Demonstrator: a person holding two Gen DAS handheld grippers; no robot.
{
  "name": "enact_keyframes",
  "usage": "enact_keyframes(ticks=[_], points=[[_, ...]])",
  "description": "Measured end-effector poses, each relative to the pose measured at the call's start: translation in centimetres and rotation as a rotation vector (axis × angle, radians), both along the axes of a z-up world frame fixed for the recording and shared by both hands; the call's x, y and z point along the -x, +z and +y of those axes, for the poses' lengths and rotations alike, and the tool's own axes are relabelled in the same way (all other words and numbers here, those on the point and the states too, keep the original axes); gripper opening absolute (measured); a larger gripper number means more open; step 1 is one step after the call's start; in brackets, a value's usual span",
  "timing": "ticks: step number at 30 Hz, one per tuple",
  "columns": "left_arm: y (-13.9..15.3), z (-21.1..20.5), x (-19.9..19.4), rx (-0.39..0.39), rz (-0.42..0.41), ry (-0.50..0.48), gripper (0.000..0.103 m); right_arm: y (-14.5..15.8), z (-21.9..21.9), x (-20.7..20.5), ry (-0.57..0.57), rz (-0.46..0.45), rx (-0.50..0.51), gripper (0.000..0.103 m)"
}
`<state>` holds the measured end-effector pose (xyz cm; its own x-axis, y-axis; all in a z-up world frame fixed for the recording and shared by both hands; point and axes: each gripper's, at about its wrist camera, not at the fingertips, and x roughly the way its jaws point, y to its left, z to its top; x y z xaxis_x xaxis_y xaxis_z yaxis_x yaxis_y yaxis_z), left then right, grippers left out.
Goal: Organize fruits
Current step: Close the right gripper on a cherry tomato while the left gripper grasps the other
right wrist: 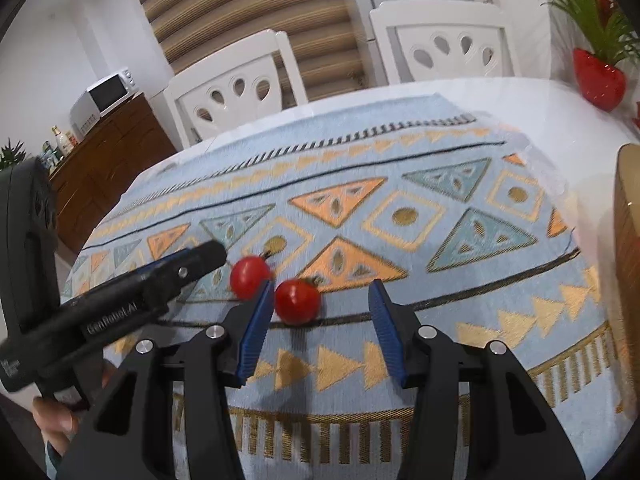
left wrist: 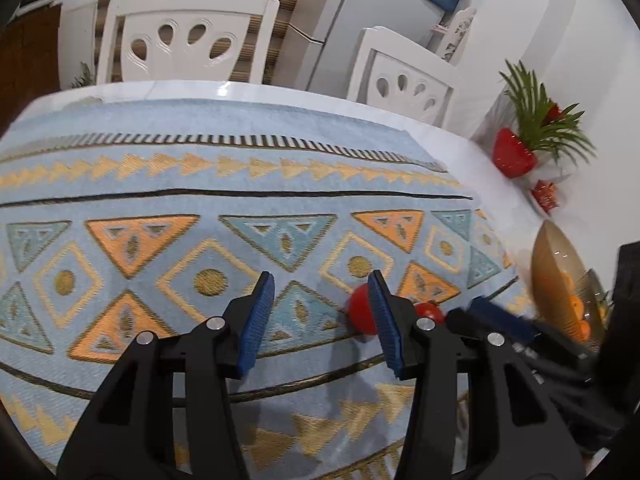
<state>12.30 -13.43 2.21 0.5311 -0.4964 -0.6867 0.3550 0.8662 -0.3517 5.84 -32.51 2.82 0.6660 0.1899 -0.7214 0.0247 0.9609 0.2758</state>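
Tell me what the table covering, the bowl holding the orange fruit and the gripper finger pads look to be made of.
Table covering: woven fabric, matte, visible ribbed weave with stitched-looking geometric patterns.
Bowl: probably tinted glass or clear plastic; amber, glossy, translucent, the orange fruit shows through.
Finger pads: likely rubber or soft plastic; blue, matte, finely ridged.

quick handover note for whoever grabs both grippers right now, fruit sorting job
Left gripper: open, empty, over the cloth.
Right gripper: open, empty, with the nearer tomato just ahead between its fingers.
Second tomato lies on the patterned cloth beside the first.
Glass bowl at the right already holds orange fruit.
Left to do: pick up both tomatoes.
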Motion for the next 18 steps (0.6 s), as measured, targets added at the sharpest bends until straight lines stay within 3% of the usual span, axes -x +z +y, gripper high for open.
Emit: enact_keyframes(ticks=[6,11,18], points=[[-0.4,-1.0,-0.1,0.027,0.030,-0.062,0.048,-0.3,1.1,-0.3,0.045,0.014,0.032,0.048],[-0.8,-2.0,0.0,-0.005,0.032,-0.092,0.048,-0.9,1.6,-0.8,0.055,0.037,0.055,0.037],[-1.2,-3.1,0.0,-0.050,0.032,-0.117,0.047,-1.5,2.3,-1.4,0.067,0.065,0.098,0.035]])
